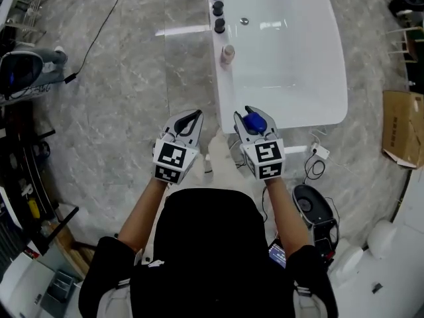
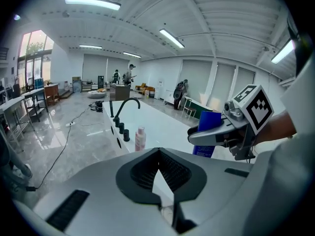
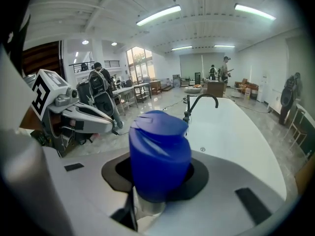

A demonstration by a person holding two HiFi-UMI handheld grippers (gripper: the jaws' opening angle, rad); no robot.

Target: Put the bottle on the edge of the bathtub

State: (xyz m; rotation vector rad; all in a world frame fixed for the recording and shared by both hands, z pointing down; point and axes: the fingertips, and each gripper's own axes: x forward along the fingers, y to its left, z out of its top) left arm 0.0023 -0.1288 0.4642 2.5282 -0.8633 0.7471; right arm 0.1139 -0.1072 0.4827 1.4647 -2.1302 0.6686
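Note:
A bottle with a blue cap is held between the jaws of my right gripper, which is shut on it just off the near end of the white bathtub. Seen close up in the right gripper view, the blue bottle stands upright in the grip and hides the jaw tips, with the tub beyond. My left gripper hangs beside it to the left, above the floor, shut with nothing held. From the left gripper view, the bottle and right gripper show at right.
A pink bottle stands on the tub's left rim, with a black faucet and knobs further along. A white power strip, a dark round device and a cardboard box lie on the marble floor at right. Shelving lines the left.

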